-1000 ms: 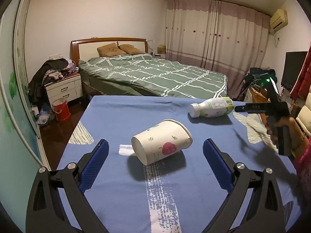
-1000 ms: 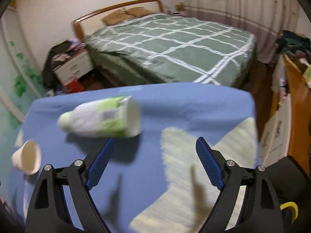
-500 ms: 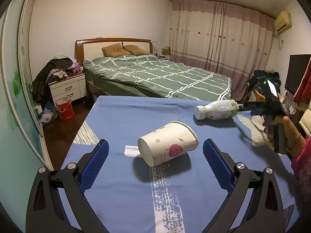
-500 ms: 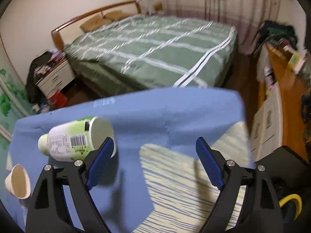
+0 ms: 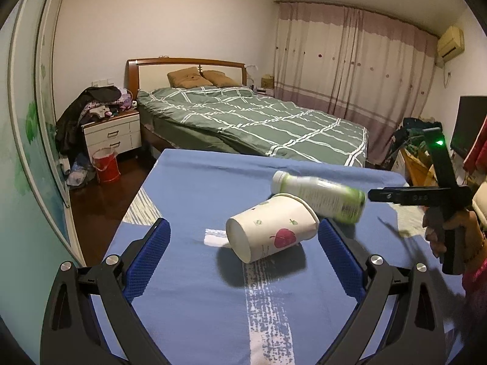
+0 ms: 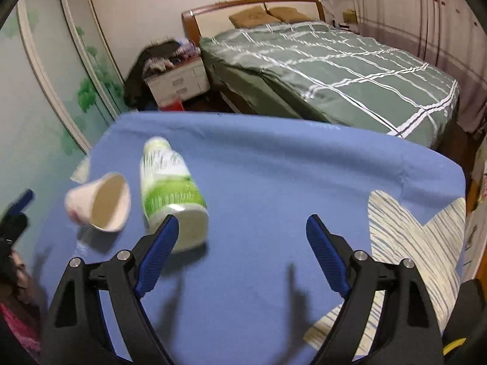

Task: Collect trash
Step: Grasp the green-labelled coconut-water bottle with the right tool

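A white paper cup (image 5: 271, 231) with a red apple print lies on its side on the blue cloth-covered table (image 5: 188, 188). It sits just ahead of my left gripper (image 5: 245, 257), which is open, its blue pads apart from the cup. A white and green plastic bottle (image 5: 319, 197) lies blurred behind the cup, against its rim. In the right wrist view the bottle (image 6: 170, 188) lies beside the cup (image 6: 100, 202). My right gripper (image 6: 243, 252) is open and empty, its left finger (image 6: 158, 249) at the bottle's base. A hand holds it at the right (image 5: 377, 195).
Beyond the table's far edge stands a bed with a green checked quilt (image 5: 258, 121). A white nightstand (image 5: 112, 135) piled with clothes and a red bucket (image 5: 105, 167) are at the left. A dark screen (image 5: 468, 124) and clutter are at the right.
The right gripper has swung left across the table. The bottle has turned and shifted left until it rests against the cup. The left gripper has barely moved.
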`<state>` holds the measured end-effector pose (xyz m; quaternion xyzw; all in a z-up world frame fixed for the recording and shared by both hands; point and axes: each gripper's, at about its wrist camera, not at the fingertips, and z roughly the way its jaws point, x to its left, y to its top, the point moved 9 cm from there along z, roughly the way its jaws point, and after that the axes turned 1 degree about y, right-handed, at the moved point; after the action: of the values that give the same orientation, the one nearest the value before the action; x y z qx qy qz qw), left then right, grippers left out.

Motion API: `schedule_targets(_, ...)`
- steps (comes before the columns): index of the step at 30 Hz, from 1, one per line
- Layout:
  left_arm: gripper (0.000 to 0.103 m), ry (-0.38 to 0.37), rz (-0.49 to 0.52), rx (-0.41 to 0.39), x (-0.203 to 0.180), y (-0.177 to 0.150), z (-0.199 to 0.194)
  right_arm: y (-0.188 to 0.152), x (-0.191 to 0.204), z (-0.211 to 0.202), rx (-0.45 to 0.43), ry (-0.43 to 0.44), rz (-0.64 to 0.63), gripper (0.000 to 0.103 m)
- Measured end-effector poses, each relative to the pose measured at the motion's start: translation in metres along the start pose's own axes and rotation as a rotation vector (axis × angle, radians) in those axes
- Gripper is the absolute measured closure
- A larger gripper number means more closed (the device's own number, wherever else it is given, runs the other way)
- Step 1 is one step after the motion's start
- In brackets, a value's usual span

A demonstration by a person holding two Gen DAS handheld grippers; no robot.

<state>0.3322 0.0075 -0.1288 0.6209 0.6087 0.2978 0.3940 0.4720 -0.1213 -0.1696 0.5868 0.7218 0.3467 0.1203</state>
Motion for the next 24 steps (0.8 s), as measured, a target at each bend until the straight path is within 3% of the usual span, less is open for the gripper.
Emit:
schedule_targets(5, 0.007, 0.008, -0.013, -0.015, 0.002, 0.002, -0.004, -0.002, 0.017, -0.006, -0.004, 0.059, -0.020, 0.019)
schedule_targets(9, 0.007, 0.011, -0.027, -0.022, 0.006, 0.004, -0.006, -0.004, 0.041, 0.004, 0.020, 0.159, -0.017, 0.019)
schedule_targets(12, 0.007, 0.006, -0.045, -0.027, 0.008, 0.003, -0.008, -0.005, 0.058, 0.008, -0.003, 0.137, -0.126, 0.019)
schedule_targets(15, 0.007, 0.001, -0.050, -0.026, 0.010, 0.004, -0.007, -0.005, 0.060, 0.019, -0.002, 0.046, -0.209, 0.018)
schedule_targets(19, 0.007, -0.002, -0.040, -0.022, 0.007, 0.002, -0.007, -0.003, 0.063, 0.038, 0.037, 0.107, -0.180, 0.018)
schedule_targets(21, 0.007, -0.003, -0.037, -0.018, 0.005, 0.002, -0.006, -0.005, 0.064, 0.044, 0.052, 0.094, -0.193, 0.018)
schedule_targets(23, 0.007, -0.006, -0.038, -0.013, 0.005, 0.002, -0.005, -0.007, 0.070, 0.050, 0.067, 0.103, -0.196, 0.025)
schedule_targets(24, 0.007, -0.007, -0.038, -0.011, 0.005, 0.001, -0.005, -0.009, 0.071, 0.053, 0.075, 0.105, -0.193, 0.040)
